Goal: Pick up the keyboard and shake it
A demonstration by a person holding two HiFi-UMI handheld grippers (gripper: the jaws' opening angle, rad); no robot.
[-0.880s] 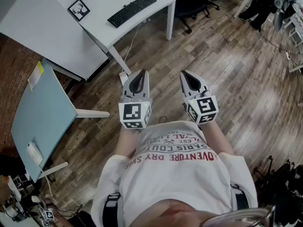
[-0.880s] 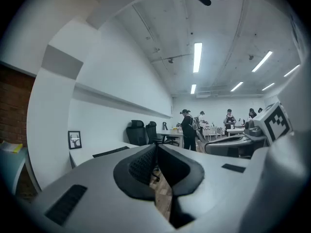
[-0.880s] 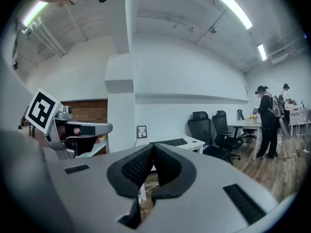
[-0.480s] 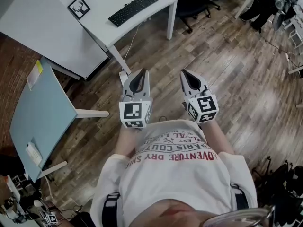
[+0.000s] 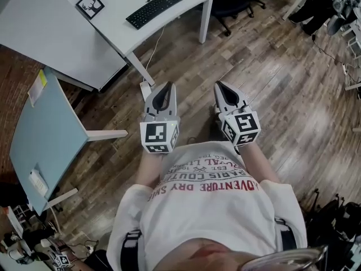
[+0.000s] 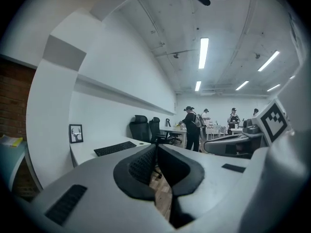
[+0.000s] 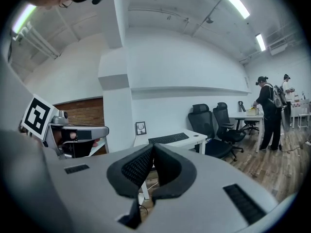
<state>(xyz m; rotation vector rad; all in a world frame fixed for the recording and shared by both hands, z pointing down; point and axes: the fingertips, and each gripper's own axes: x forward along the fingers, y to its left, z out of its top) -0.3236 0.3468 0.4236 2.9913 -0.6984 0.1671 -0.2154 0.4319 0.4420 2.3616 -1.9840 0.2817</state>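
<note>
A black keyboard [image 5: 157, 7] lies on a white desk [image 5: 113, 21] far ahead of me, also seen as the keyboard [image 6: 114, 148] in the left gripper view and the keyboard [image 7: 168, 139] in the right gripper view. My left gripper [image 5: 164, 87] and right gripper [image 5: 219, 87] are held side by side in front of my chest, well short of the desk. Both are shut with nothing between their jaws.
A framed deer picture [image 5: 90, 6] stands on the desk left of the keyboard. A pale blue table [image 5: 39, 134] is at my left. Black office chairs [image 7: 214, 125] stand beyond the desk, and people [image 6: 192, 127] stand at far tables. Wooden floor [image 5: 271, 89] stretches ahead.
The view has shifted slightly, so the desk and keyboard sit a little higher in the head view. Both grippers keep their place and stay shut.
</note>
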